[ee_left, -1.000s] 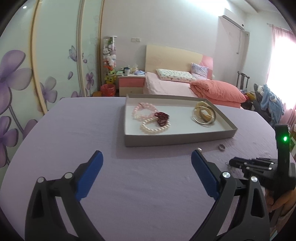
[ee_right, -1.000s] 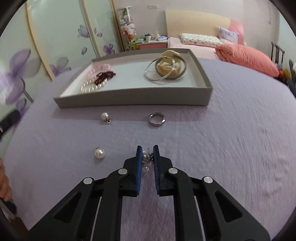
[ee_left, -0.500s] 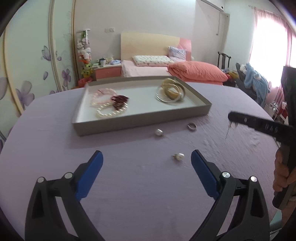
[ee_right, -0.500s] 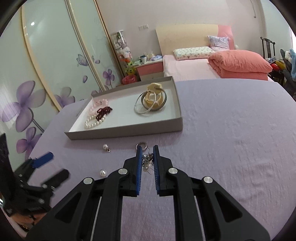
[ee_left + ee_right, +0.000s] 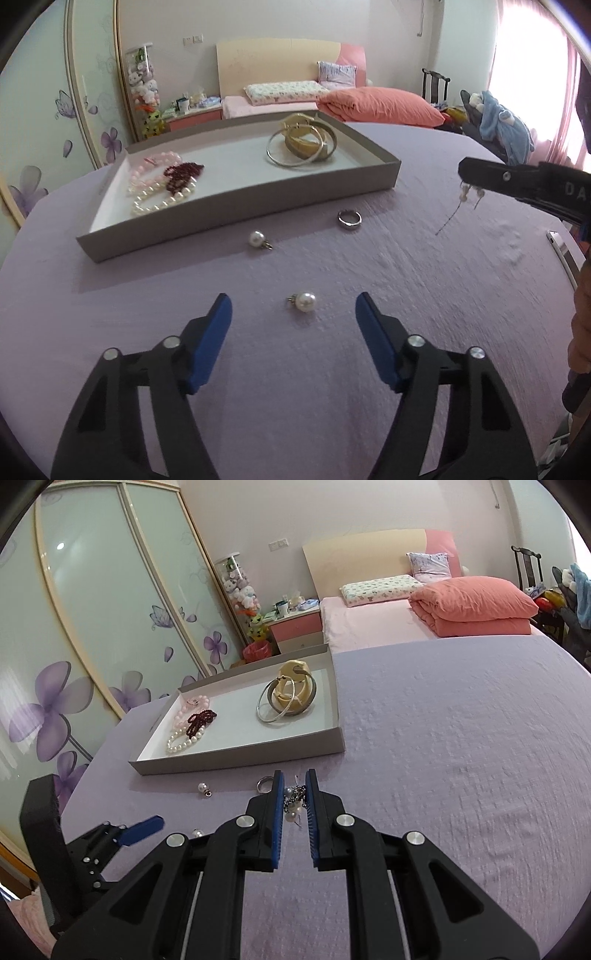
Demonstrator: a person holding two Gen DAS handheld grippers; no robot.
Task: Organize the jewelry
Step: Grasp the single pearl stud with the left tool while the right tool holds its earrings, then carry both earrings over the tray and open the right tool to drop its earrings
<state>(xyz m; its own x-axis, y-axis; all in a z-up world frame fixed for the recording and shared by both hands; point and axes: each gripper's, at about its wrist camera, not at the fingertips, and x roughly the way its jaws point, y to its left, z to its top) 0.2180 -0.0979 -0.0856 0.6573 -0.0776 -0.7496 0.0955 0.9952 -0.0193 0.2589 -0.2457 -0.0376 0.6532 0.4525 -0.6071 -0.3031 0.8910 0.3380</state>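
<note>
On the lilac cloth-covered surface (image 5: 424,295), the shallow grey cardboard tray (image 5: 229,218) holds pink, white and dark red bead bracelets (image 5: 166,181) at its left end and stacked gold and silver bangles (image 5: 301,147) at its right. In front of it lie a white pearl pendant (image 5: 257,239) and a silver ring (image 5: 349,218). A second loose pearl pendant (image 5: 306,302) lies between the left gripper's (image 5: 293,308) jaws, which have just been closing but stand apart, not touching it. The right gripper (image 5: 294,797) hangs above the cloth, jaws narrowed tight on a small beaded earring cluster (image 5: 293,801).
</note>
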